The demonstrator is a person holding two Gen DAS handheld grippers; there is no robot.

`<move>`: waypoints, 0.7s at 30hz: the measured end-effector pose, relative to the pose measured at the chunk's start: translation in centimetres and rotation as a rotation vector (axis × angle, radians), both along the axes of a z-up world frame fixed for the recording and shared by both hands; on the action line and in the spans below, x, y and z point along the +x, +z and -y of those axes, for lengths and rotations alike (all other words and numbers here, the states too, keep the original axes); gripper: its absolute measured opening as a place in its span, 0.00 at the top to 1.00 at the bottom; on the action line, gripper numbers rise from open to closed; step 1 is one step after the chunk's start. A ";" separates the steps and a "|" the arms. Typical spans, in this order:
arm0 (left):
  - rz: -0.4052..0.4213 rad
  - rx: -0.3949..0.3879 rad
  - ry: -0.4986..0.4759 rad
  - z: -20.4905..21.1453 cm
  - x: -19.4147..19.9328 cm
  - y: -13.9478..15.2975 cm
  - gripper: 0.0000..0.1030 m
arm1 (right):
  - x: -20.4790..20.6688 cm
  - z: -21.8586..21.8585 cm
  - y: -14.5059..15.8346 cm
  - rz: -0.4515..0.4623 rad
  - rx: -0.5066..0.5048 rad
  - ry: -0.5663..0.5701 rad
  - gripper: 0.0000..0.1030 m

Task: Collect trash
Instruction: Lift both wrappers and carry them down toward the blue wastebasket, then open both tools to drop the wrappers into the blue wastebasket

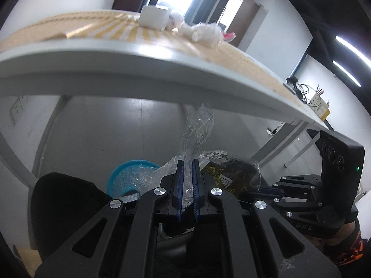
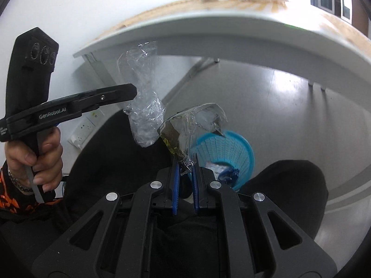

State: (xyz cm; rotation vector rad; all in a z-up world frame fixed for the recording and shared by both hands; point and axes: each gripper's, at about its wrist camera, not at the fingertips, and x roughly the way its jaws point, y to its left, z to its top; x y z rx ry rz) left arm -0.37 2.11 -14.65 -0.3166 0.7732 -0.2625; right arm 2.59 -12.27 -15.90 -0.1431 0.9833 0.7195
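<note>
My left gripper (image 1: 187, 162) is shut on a crumpled clear plastic bag (image 1: 197, 129), held below the table edge; from the right wrist view the same gripper (image 2: 135, 91) and bag (image 2: 143, 111) show at left. My right gripper (image 2: 185, 159) is shut on a dark wrapper with yellow print inside clear film (image 2: 185, 129); the wrapper also shows in the left wrist view (image 1: 231, 173). A blue mesh wastebasket (image 2: 229, 148) stands on the floor just beyond the right gripper, with some trash inside. It shows in the left wrist view (image 1: 125, 173) too.
A white table (image 1: 116, 69) with a striped mat spans above both grippers. On it stand a white cup (image 1: 154, 19), white fluffy stuffing (image 1: 204, 33) and a pink scrap (image 1: 228, 36). The person's black-clad knees (image 2: 289, 185) flank the basket. A power strip (image 2: 85, 127) lies on the floor.
</note>
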 end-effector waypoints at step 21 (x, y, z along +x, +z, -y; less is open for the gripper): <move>-0.213 0.028 0.033 -1.1 7.2 -9.7 0.94 | 6.5 -3.7 -9.6 -0.217 -0.116 -0.022 0.91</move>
